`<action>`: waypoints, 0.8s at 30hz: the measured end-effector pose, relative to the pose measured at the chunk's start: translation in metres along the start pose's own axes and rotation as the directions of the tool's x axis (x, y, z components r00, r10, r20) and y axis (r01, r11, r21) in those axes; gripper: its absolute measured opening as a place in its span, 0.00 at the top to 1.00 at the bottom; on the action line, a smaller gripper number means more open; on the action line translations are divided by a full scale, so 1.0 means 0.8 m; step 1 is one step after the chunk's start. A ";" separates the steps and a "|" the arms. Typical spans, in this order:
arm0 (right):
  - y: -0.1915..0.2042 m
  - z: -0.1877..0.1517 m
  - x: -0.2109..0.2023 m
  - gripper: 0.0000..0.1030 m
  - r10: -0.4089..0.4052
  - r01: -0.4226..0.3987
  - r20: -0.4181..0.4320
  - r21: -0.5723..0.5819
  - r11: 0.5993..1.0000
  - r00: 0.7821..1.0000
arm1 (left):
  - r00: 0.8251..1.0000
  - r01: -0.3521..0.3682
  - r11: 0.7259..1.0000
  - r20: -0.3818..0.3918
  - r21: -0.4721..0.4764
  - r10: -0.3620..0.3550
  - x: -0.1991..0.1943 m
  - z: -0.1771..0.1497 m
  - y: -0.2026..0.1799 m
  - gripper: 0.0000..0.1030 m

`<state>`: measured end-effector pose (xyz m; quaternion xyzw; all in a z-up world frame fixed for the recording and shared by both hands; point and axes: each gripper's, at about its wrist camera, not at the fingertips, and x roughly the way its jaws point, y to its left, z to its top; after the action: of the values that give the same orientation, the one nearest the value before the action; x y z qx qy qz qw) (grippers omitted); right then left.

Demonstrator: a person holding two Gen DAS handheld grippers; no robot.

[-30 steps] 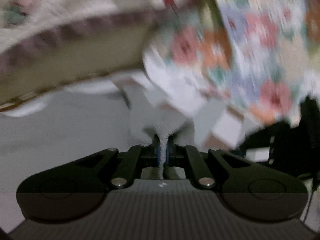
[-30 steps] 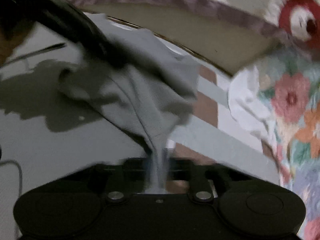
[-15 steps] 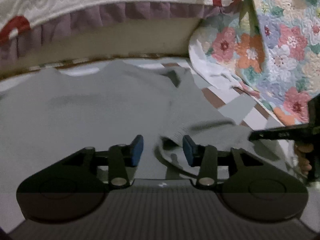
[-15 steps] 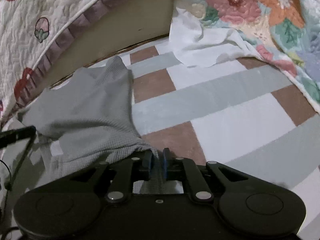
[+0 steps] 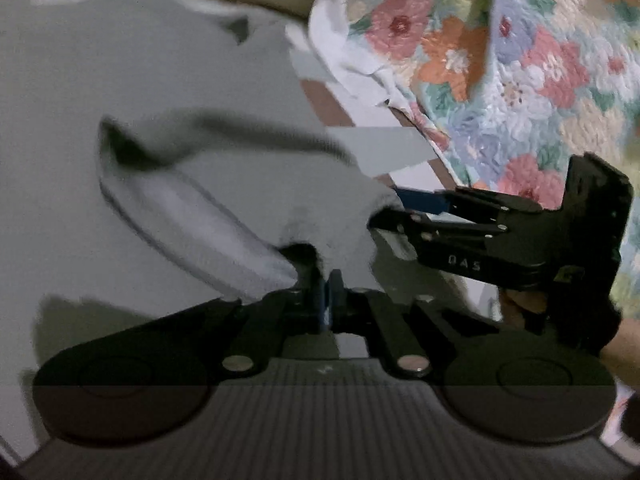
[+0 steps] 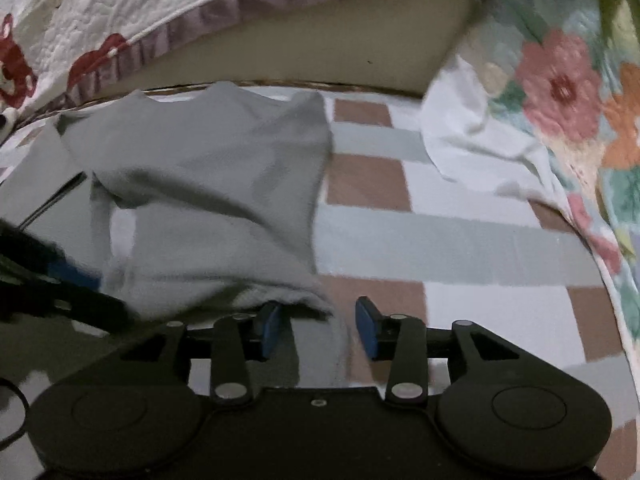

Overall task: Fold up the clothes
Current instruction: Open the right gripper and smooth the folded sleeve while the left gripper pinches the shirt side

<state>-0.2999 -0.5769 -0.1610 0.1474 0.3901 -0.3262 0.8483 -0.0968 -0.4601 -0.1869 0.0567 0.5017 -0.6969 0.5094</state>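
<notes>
A grey knit garment (image 5: 160,80) (image 6: 208,168) lies spread on a checked bed sheet (image 6: 440,240), its near edge bunched and partly turned over. My left gripper (image 5: 326,300) is shut on a fold of that near edge, with the fabric rising out of the pads. In the right wrist view the left gripper (image 6: 80,280) is a dark, blurred shape at the left. My right gripper (image 6: 320,328) (image 5: 394,212) is open; the garment's right corner lies loosely between its blue pads (image 6: 368,328).
A floral quilt (image 6: 560,80) (image 5: 500,60) is heaped on the right, with a white cloth (image 6: 472,148) spilling from under it. A white quilt with a purple frill (image 6: 120,12) hangs along the back. A hand (image 5: 624,344) holds the right gripper.
The left gripper was open and has shut on the garment's near edge. The right gripper was shut on the cloth and has opened. Both cameras have come lower and closer.
</notes>
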 end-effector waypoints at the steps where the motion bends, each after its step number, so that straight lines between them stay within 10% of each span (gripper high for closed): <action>1: 0.002 0.001 -0.001 0.57 -0.001 0.001 0.010 0.003 1.000 1.000 | 1.000 0.003 1.000 -0.006 -0.017 -0.003 0.003 -0.003 0.000 0.99; 8: 0.005 -0.005 0.003 0.65 -0.067 0.067 0.013 0.016 0.998 0.998 | 0.999 0.032 0.999 0.028 -0.018 -0.031 -0.025 -0.015 -0.002 0.99; 15: -0.002 -0.017 -0.003 0.64 -0.096 0.095 0.020 0.081 0.992 0.995 | 0.990 -0.098 0.994 -0.110 -0.057 0.091 -0.020 -0.022 -0.006 0.96; 18: -0.011 -0.015 -0.001 0.54 -0.068 0.068 0.001 0.080 0.994 0.998 | 0.987 -0.117 0.991 -0.123 -0.071 0.108 -0.031 -0.016 -0.010 0.79; 24: -0.038 -0.009 -0.014 0.49 0.041 -0.036 -0.028 0.166 0.985 0.999 | 0.975 -0.201 0.978 0.085 -0.055 0.205 -0.072 0.009 0.012 0.57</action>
<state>-0.3300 -0.5909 -0.1569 0.2299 0.3719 -0.3385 0.8332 -0.0592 -0.4278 -0.1556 0.0644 0.4857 -0.6314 0.6011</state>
